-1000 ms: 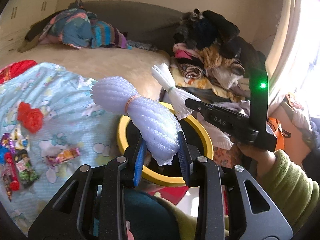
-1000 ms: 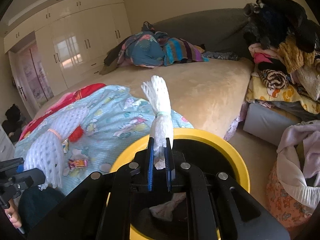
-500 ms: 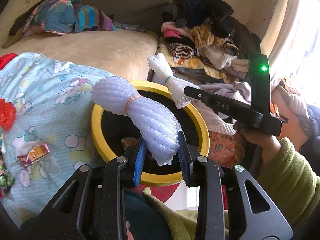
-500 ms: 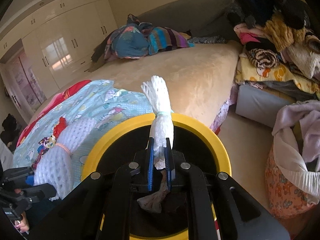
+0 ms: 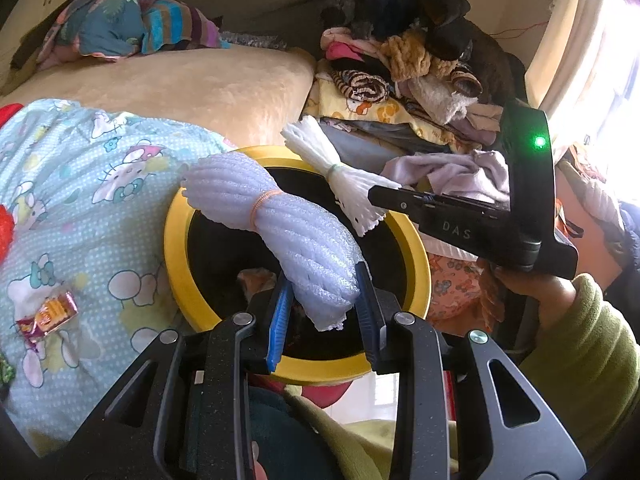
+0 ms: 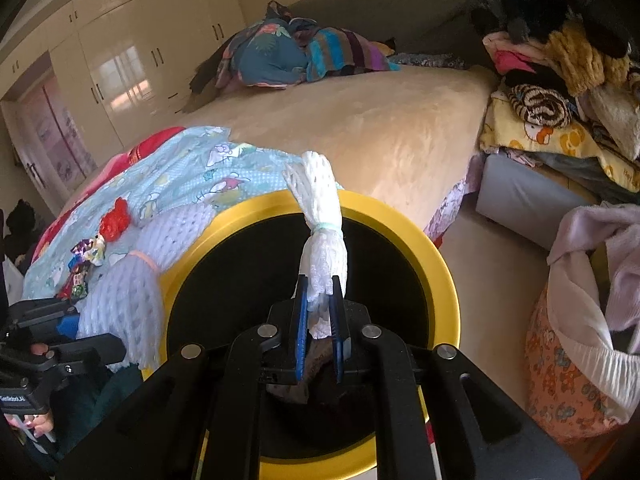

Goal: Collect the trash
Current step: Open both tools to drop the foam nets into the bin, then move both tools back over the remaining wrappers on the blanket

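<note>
My left gripper point(image 5: 323, 304) is shut on a large bundle of white foam netting point(image 5: 288, 232) tied with an orange rubber band, held over a black bin with a yellow rim point(image 5: 416, 248). My right gripper point(image 6: 320, 300) is shut on a smaller foam net bundle point(image 6: 322, 240) tied with a pale band, held over the same bin's yellow rim point(image 6: 448, 280). The right gripper point(image 5: 378, 196) with its small bundle point(image 5: 340, 176) also shows in the left wrist view. The large bundle point(image 6: 128, 292) shows at the left of the right wrist view. Some trash lies inside the bin.
The bed's blue cartoon blanket point(image 5: 80, 184) carries a candy wrapper point(image 5: 48, 316), more wrappers point(image 6: 84, 264) and a red item point(image 6: 114, 224). A pile of clothes point(image 5: 420, 60) stands to the right. A cloth bag point(image 6: 572, 360) sits on the floor.
Both grippers have moved with their foam bundles toward the bin and now sit more directly over its opening. Neither grip has changed.
</note>
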`<state>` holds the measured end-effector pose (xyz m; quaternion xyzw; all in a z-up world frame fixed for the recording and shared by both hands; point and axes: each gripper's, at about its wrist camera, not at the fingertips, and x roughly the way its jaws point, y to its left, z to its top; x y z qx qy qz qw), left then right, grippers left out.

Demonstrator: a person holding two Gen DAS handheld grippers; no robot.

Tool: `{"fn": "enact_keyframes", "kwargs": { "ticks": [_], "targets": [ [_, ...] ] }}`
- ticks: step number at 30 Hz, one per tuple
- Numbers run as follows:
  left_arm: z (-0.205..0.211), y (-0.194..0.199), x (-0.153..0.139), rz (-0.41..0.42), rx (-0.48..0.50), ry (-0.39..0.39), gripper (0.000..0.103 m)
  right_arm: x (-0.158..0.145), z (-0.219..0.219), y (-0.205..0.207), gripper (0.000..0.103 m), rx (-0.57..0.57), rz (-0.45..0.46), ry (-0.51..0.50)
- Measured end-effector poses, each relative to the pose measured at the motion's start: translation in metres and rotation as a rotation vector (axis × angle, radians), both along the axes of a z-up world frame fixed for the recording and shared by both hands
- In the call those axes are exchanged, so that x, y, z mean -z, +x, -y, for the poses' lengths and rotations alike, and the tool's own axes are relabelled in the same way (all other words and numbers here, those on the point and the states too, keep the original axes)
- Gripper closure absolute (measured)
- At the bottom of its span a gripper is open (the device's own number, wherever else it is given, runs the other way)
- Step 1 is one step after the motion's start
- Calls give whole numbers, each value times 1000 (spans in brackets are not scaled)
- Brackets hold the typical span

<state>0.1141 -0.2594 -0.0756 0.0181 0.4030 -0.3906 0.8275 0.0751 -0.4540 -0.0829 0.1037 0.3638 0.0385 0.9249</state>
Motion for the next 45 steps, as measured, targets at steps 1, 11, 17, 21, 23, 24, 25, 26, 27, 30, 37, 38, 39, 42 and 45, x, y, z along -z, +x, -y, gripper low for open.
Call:
{"fn": "enact_keyframes", "kwargs": {
  "ticks": [1,11,17,21,23,24,25,26,27,30,37,38,39,42,45],
  "targets": [
    [0,1,1,-2,-1,1,73,0,1,0,86,12,-3,-1],
    [-25,12,0,-9,-119,-17,11,-8,16,-2,41,98,51,87],
    [-44,6,-12,47,-179,-15,11,-29,10,-4,31,115,115,88],
    [-56,4,-22,85,-222,-20,11,-44,4,-8,26,121,160,89],
    [-62,2,-26,100,-239,-25,11,-51,0,-8,25,117,176,86],
    [-65,2,-28,108,-250,-28,11,-53,-3,-8,24,115,182,83],
    [-68,1,-31,114,-258,-29,11,-56,-7,-8,24,108,187,76],
    [-70,1,-33,120,-268,-31,11,-57,-10,-8,23,102,188,73],
    [-72,0,-34,124,-275,-31,11,-58,-12,-7,22,98,189,72],
    [-81,-1,-39,142,-297,-30,11,-62,-26,-6,21,71,192,63],
    [-104,-7,-53,208,-354,-15,11,-72,-63,-4,21,10,213,28],
    [-108,-8,-55,216,-363,-13,11,-74,-68,-4,21,2,217,23],
    [-111,-9,-57,222,-370,-14,11,-75,-72,-4,21,-5,219,21],
    [-122,-10,-63,240,-397,-16,11,-78,-86,-5,20,-20,228,18],
    [-131,-12,-67,251,-426,-18,11,-80,-99,-4,19,-40,238,23]
  ]
}}
